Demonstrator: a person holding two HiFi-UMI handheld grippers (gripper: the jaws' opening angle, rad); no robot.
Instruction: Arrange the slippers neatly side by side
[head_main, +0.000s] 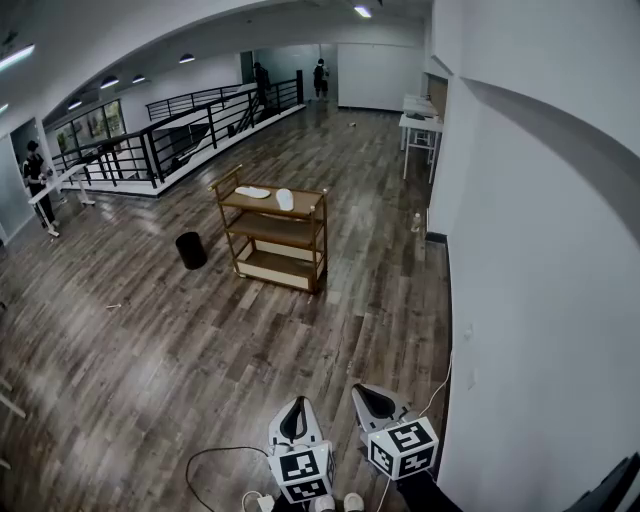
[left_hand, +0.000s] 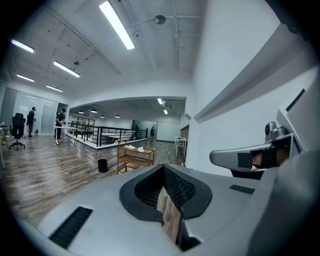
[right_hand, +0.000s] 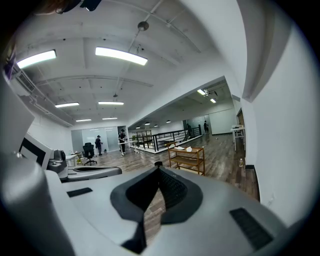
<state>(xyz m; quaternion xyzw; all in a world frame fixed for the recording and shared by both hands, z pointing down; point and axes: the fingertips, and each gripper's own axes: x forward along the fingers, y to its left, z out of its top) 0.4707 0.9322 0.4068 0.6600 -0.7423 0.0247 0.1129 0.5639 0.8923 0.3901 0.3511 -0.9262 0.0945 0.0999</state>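
Two white slippers lie apart on the top shelf of a wooden cart (head_main: 272, 232) far across the room: one (head_main: 253, 192) at the left, lying crosswise, the other (head_main: 285, 199) near the middle. The cart (left_hand: 135, 156) also shows small in the left gripper view, and the same cart (right_hand: 187, 157) in the right gripper view. My left gripper (head_main: 295, 420) and right gripper (head_main: 377, 402) hang side by side near the bottom of the head view, well short of the cart. Both point toward it, jaws shut with nothing between them.
A black bin (head_main: 191, 250) stands on the wood floor left of the cart. A white wall (head_main: 540, 250) runs close along my right. A black railing (head_main: 180, 140) borders the far left, white tables (head_main: 420, 125) stand at the back right, and a cable (head_main: 215, 460) lies by my feet.
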